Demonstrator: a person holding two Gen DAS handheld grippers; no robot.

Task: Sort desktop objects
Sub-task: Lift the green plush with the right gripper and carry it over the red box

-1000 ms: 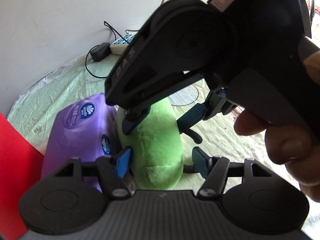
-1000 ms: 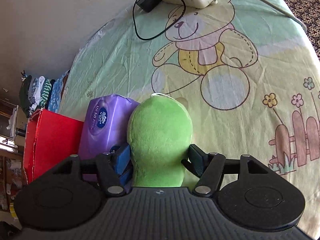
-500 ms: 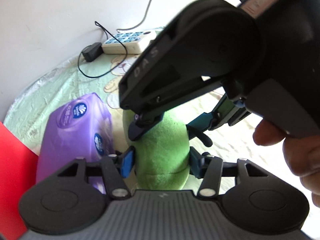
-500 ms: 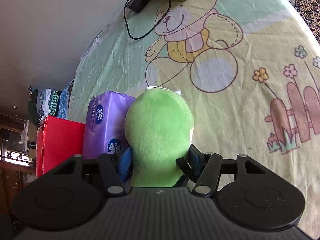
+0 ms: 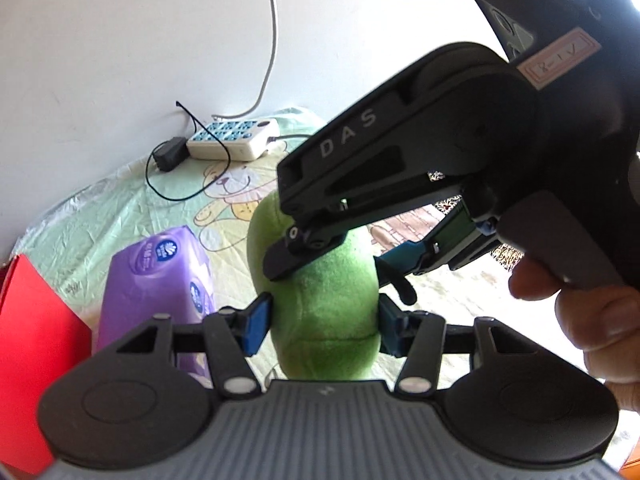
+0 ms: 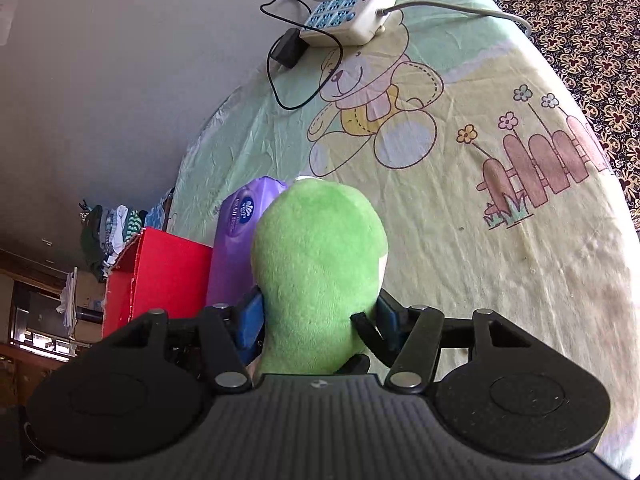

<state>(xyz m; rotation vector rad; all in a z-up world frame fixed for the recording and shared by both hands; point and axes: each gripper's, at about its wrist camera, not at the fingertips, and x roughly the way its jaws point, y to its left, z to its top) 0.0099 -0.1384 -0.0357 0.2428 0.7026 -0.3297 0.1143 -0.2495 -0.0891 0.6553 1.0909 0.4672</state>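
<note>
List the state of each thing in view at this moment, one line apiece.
Green plush: upright, gripped by both grippers.
Left gripper: shut on the plush's sides.
Right gripper: shut on the plush.
Purple tissue pack: sealed, lying beside the plush.
Red box: standing next to the pack; opening not visible.
Power strip: on the cloth, black adapter lying beside it.

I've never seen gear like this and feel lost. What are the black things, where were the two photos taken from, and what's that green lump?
A person holds two hand-held grippers, each with a camera looking along its fingers. In the left camera's picture the left gripper pinches a green plush toy; the right gripper and a hand reach in too. The right camera shows its own pads squeezing the same toy. On the cartoon bedsheet lie a purple tissue pack, a red box and a power strip.
</note>
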